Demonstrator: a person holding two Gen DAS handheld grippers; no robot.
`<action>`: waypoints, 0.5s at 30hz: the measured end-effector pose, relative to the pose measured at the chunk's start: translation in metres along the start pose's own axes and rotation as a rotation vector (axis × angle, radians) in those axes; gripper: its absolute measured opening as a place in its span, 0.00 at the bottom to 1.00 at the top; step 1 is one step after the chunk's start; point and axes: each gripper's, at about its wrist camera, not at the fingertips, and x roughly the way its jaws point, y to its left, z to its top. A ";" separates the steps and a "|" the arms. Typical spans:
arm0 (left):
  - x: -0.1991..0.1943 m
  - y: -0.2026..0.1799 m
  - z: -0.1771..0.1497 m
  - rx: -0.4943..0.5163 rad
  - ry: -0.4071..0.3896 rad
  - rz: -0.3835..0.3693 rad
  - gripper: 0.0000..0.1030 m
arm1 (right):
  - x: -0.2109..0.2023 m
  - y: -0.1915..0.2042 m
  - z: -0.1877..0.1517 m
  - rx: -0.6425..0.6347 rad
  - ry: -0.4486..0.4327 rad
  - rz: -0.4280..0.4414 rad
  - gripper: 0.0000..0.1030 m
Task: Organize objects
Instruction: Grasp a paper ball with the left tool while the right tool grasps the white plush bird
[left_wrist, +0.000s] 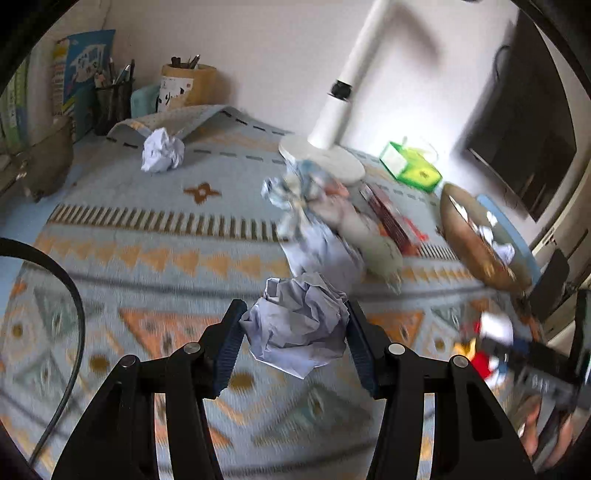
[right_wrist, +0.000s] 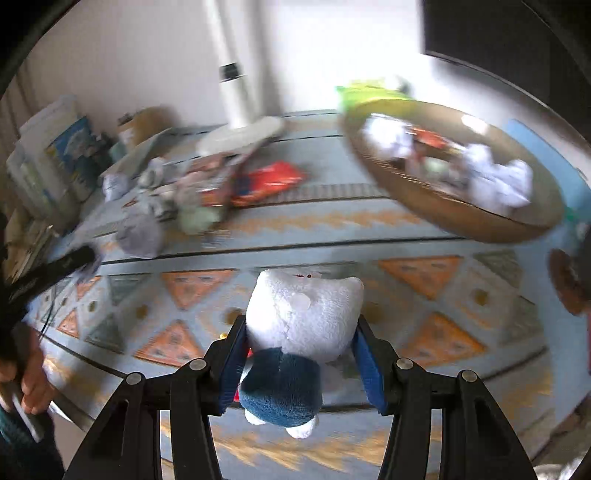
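A home desk: a patterned cloth (left_wrist: 147, 236) covers it, with a white desk lamp (left_wrist: 334, 110), pen holders (left_wrist: 112, 99), books (left_wrist: 86, 70) and a tissue box (left_wrist: 412, 166).

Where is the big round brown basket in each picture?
Left wrist view: the basket sits at the right edge, seen side-on.
Right wrist view: the basket sits upper right, white paper inside.
Shared landmark: the white lamp base.
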 end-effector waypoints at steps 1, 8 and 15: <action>-0.003 -0.004 -0.006 0.000 0.006 -0.012 0.49 | 0.001 -0.004 -0.001 -0.010 0.015 -0.005 0.52; -0.003 -0.039 -0.043 0.063 0.065 -0.060 0.49 | 0.010 -0.003 -0.010 -0.049 0.053 -0.020 0.56; 0.005 -0.042 -0.055 0.071 0.078 -0.033 0.49 | 0.011 -0.011 -0.017 0.023 0.065 0.027 0.76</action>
